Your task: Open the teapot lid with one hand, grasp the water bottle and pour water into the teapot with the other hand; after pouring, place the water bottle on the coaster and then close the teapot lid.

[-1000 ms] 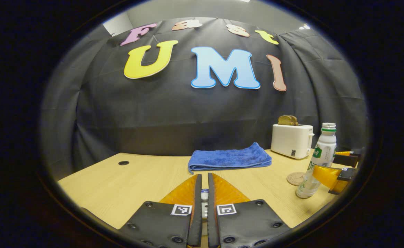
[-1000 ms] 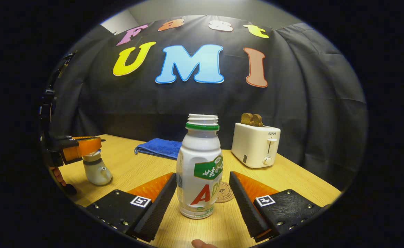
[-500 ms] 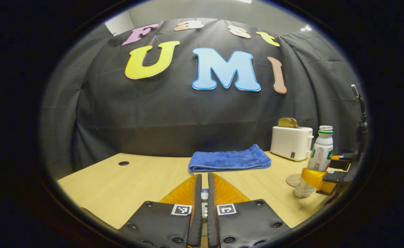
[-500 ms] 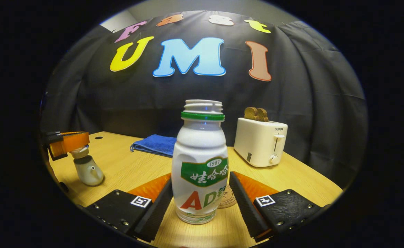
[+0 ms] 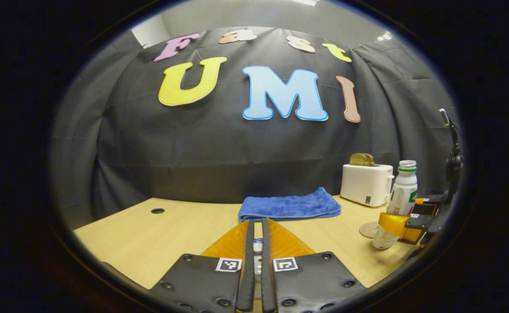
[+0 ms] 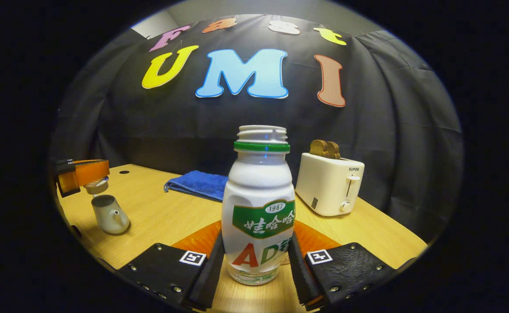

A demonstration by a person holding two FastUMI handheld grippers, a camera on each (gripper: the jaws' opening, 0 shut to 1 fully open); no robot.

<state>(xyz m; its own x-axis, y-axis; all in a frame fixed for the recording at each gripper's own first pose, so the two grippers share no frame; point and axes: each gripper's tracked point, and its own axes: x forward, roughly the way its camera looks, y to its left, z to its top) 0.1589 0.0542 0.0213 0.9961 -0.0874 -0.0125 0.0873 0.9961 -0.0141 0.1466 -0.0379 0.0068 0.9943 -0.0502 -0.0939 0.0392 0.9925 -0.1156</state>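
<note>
Since a second ago the right gripper (image 6: 256, 271) has closed in: its fingers are now pressing both sides of the water bottle (image 6: 259, 208), which is standing upright and uncapped on the wooden table (image 6: 159, 213). Left gripper (image 5: 254, 265) has lifted the teapot lid (image 6: 96, 186) clear; in the right gripper view that lid is hanging just above the open teapot (image 6: 109, 214), not touching it. Left fingers are pinching the lid knob, almost together in the left gripper view. Teapot is sitting near the table's left edge, well apart from the bottle. Coaster (image 5: 368, 229) is lying just beside the bottle on its far side. White toaster (image 6: 330, 184) with toast is standing far right; folded blue towel (image 5: 289, 205) is lying at the far middle.
</note>
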